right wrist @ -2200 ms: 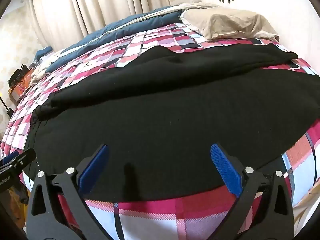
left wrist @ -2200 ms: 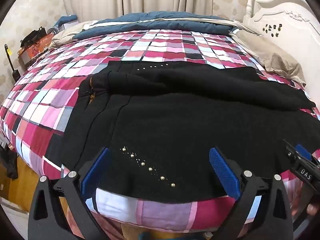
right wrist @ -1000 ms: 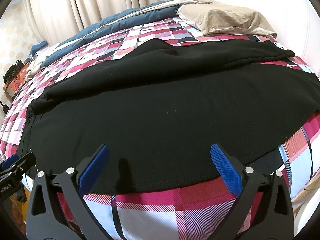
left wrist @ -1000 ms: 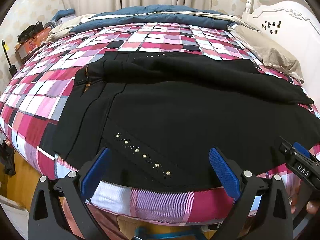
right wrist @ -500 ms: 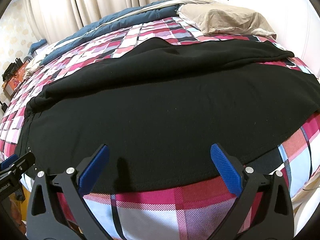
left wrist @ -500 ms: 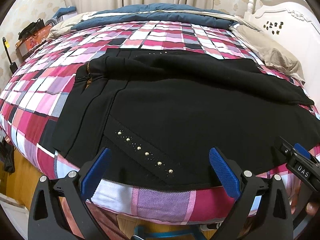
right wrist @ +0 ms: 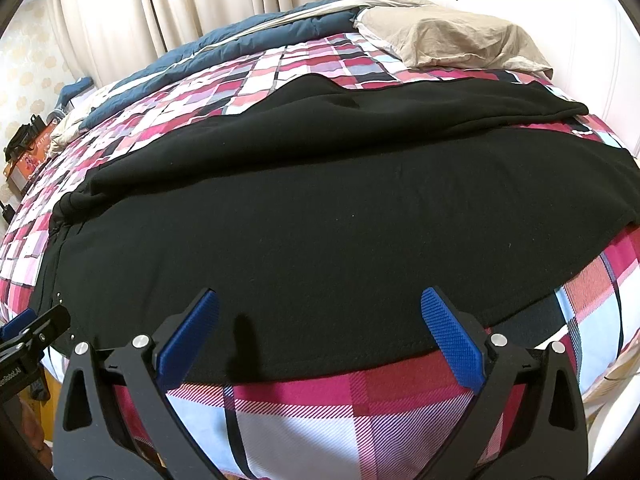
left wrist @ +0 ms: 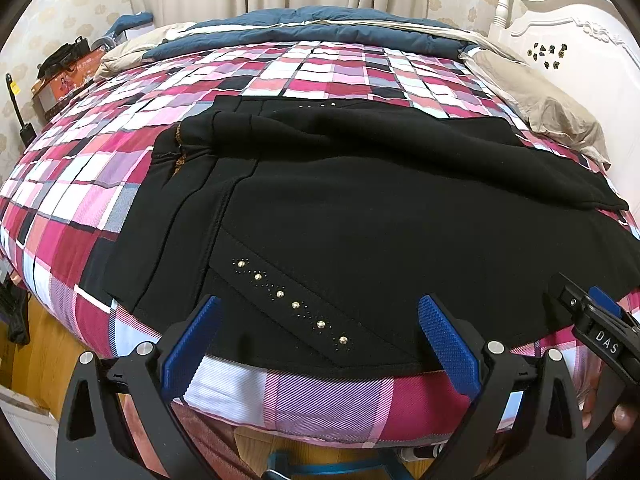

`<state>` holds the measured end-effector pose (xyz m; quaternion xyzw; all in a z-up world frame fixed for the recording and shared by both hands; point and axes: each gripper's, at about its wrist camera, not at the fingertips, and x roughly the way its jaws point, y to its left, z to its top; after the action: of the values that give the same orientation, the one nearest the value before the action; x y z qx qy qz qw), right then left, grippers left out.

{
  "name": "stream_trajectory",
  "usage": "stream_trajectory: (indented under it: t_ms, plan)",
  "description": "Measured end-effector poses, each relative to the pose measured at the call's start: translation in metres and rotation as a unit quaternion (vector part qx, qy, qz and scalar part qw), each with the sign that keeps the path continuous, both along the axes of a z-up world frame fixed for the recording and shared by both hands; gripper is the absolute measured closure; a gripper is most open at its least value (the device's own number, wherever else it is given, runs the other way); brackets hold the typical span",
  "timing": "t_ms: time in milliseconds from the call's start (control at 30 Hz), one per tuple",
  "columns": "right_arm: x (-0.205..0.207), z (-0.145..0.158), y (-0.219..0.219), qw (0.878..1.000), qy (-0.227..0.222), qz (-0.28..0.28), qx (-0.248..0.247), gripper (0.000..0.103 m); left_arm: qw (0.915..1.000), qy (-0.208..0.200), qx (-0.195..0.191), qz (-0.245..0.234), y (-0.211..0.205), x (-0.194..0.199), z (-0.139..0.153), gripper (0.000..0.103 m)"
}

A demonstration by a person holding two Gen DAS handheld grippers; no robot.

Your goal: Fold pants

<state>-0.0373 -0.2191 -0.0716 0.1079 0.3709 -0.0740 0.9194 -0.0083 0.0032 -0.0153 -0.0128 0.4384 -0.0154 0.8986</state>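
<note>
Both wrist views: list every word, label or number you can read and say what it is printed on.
"DAS": white letters on the black body of the right gripper, seen at the right edge of the left wrist view.
Partly cut off, ending in what looks like "RobotAI": on the left gripper body at the left edge of the right wrist view.
Orange box beside the bed: print too blurred to read.
Black pants: studs only, no text.

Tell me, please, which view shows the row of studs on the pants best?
The left wrist view: the studs run in a clear diagonal line near the hem. The right wrist view shows only a few tiny dots at the pants' left edge.
</note>
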Motion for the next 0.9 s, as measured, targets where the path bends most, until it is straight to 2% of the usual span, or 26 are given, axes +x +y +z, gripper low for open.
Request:
stream_trajectory:
  t_ms: [900]
  plan:
    - [-0.0018,0.0002,0.0013,1.0,0.0,0.0,0.0,0.002,1.0,-0.001,0.0,0.002,0.0014,-0.0018,-0.0001,0.005]
